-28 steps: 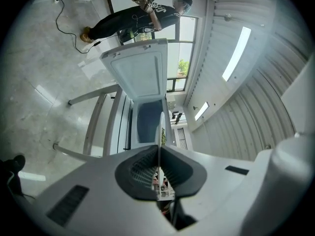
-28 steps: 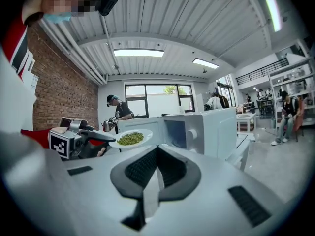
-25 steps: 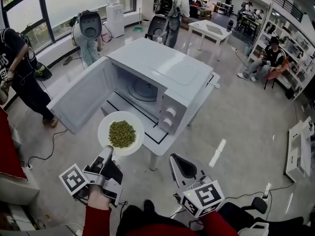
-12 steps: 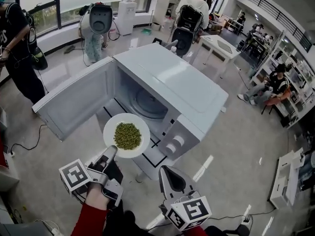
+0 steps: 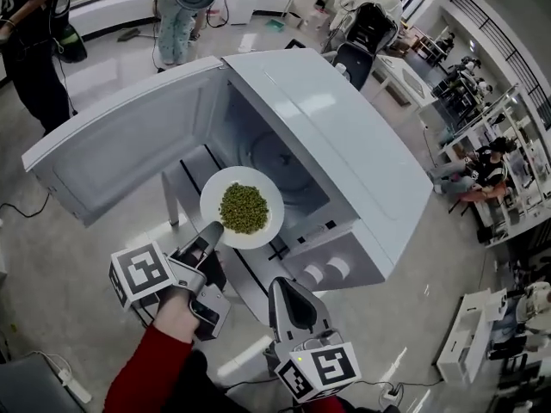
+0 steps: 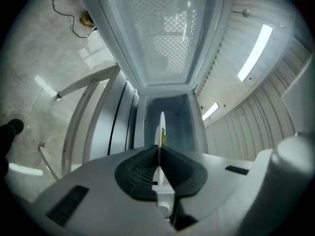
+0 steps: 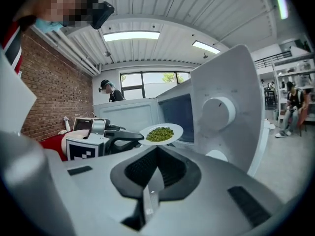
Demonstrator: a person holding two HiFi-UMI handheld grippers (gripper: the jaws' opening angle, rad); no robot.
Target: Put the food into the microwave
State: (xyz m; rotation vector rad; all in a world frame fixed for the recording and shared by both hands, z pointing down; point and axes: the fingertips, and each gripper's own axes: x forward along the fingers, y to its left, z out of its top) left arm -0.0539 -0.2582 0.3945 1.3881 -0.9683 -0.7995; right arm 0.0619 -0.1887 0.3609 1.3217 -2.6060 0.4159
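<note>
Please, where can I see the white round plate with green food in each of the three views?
Head view: the white round plate with green food is near the centre, slightly left.
Left gripper view: lower centre, edge-on, a thin upright white line.
Right gripper view: near the centre, seen from the side, lying level.
Shared landmark: the white microwave oven with its door open.

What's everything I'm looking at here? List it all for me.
microwave: one, white, on the table, door open.
table: one, white, under the microwave.
plate: one, white, in front of the microwave's opening.
green food: one heap, green, on the plate.
people: several, dark and light clothes, around the room's edges.
left tool: one, pale grey, shut on the plate's rim.
right tool: one, pale grey, shut and empty, beside the left tool.
sleeve: one, red, behind the left tool.
</note>
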